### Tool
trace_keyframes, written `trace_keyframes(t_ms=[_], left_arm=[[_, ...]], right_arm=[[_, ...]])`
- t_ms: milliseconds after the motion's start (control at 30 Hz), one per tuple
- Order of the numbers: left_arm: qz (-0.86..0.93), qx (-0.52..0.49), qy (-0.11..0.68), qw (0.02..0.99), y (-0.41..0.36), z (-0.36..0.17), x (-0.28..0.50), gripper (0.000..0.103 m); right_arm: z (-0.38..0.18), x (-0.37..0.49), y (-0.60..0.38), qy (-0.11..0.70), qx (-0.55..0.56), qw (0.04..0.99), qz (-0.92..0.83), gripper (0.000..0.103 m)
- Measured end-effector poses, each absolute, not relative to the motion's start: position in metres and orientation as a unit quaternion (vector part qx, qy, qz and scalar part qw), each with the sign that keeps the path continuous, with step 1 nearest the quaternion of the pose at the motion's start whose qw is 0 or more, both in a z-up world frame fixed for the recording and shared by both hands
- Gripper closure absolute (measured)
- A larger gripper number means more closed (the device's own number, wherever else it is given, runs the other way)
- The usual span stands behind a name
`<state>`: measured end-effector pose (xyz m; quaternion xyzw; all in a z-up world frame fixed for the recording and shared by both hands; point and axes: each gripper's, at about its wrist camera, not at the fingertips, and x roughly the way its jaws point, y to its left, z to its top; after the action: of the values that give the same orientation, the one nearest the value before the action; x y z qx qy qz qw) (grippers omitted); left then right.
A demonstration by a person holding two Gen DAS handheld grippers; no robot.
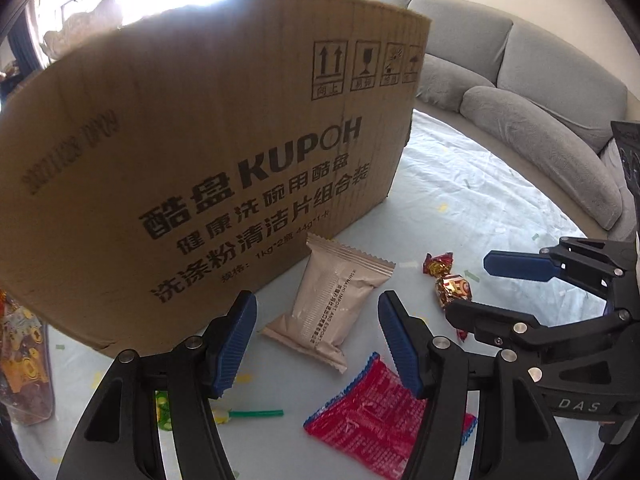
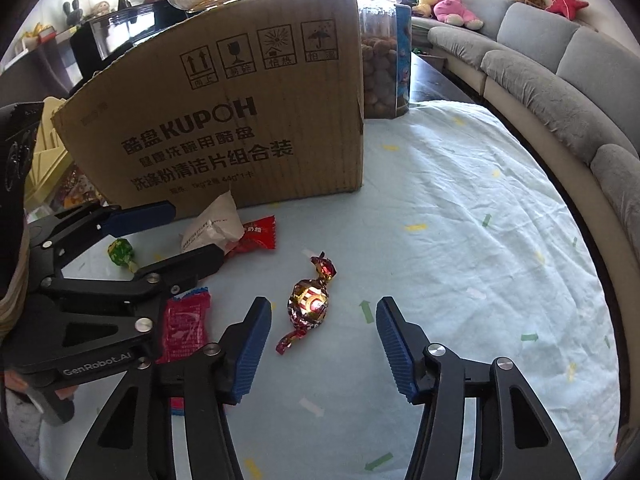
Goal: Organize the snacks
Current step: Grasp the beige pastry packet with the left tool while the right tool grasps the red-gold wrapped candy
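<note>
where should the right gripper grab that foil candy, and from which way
Probably the round middle of the foil candy, not the twisted ends, which look thin and floppy. It lies flat on the cloth, long axis running roughly away from the right gripper, whose open fingers already sit either side of it. So come straight down from above and close across the bulge.

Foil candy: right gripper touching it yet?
Apart. The right wrist view shows the foil candy lying on the cloth between the open fingers of the right gripper, with bare cloth visible on both sides.
</note>
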<state>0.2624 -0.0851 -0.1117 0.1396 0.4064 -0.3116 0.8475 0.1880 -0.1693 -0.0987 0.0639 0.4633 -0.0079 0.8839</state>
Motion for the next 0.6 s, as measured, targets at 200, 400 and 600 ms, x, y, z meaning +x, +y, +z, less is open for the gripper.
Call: trace_keyframes(t_ms=[200, 400, 600], left_arm=[[-0.316, 0.124, 0.420, 0.842, -0.082, -0.119, 0.271, 0.051], [-0.315, 0.113, 0.430, 0.838, -0.079, -0.126, 0.274, 0.071], [-0.305, 0.108, 0.437, 0.839, -0.075, -0.123, 0.269, 0.073]], right_arm=[[-0.106, 0.195, -0.169, 0.471, 0.072, 0.879, 0.000, 0.056], [-0.110, 0.198, -0.167, 0.474, 0.073, 0.878, 0.009, 0.067], [-0.112, 0.197, -0.165, 0.472, 0.067, 0.879, 0.010, 0.079]])
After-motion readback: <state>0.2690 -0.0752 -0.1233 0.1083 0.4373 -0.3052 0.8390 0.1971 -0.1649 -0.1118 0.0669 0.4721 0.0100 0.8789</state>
